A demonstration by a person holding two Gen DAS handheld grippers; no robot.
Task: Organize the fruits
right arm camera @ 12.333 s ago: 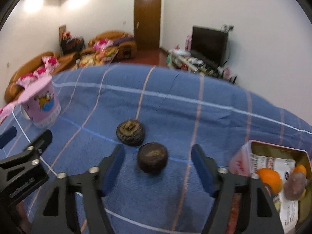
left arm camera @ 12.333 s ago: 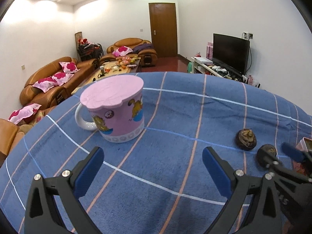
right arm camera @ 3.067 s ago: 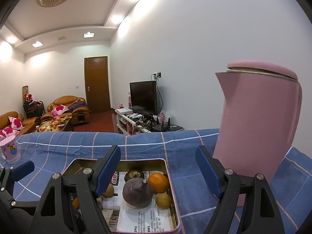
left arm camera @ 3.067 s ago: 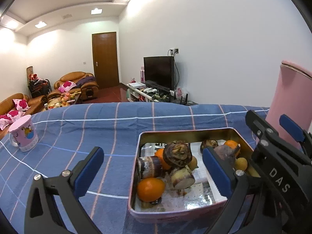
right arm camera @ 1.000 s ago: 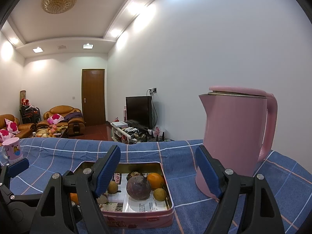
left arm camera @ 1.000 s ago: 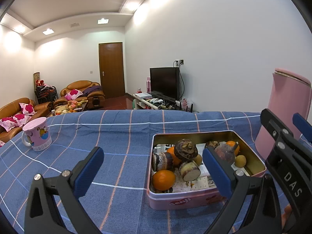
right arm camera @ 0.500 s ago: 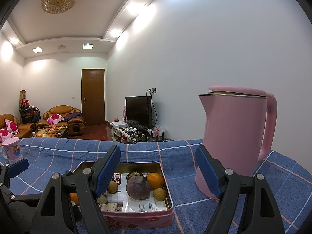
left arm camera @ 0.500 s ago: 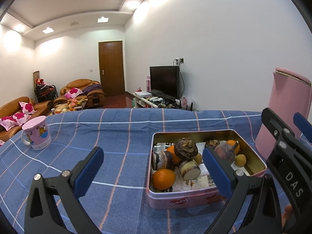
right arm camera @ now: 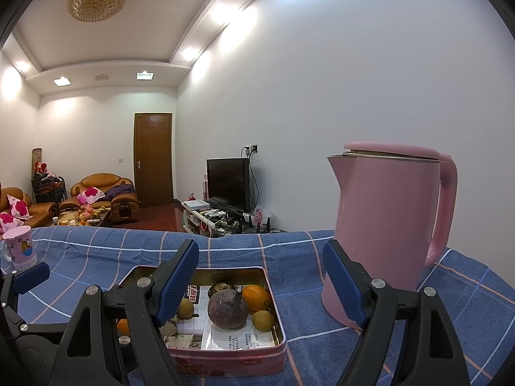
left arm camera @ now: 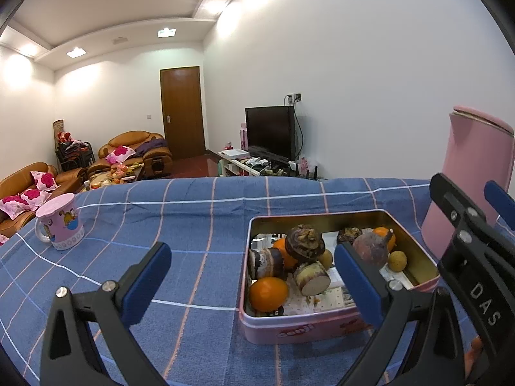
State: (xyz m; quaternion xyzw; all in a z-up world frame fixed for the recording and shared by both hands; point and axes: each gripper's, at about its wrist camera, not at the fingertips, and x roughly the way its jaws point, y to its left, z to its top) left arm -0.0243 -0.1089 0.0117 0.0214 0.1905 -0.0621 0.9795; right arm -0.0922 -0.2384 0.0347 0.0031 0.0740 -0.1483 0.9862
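Observation:
A pink rectangular tin (left arm camera: 299, 329) sits on the blue checked tablecloth (left arm camera: 180, 225). It holds several fruits: dark mangosteens (left arm camera: 304, 239), oranges (left arm camera: 268, 293), a cut purple-skinned piece (left arm camera: 312, 278) and small yellow fruits (left arm camera: 397, 260). In the right wrist view the tin (right arm camera: 251, 358) shows a large mangosteen (right arm camera: 228, 309) and an orange (right arm camera: 256, 297). My left gripper (left arm camera: 252, 286) is open and empty in front of the tin's left side. My right gripper (right arm camera: 260, 281) is open and empty above the tin's near right side.
A tall pink kettle (right arm camera: 386, 225) stands right of the tin, also in the left wrist view (left arm camera: 473, 180). A pink lidded mug (left arm camera: 59, 225) stands at the far left of the table. Sofas, a TV and a door lie beyond the table.
Since 12 s ago the two dark fruits left the cloth and both grippers came to the tin. Over the last second almost nothing moves.

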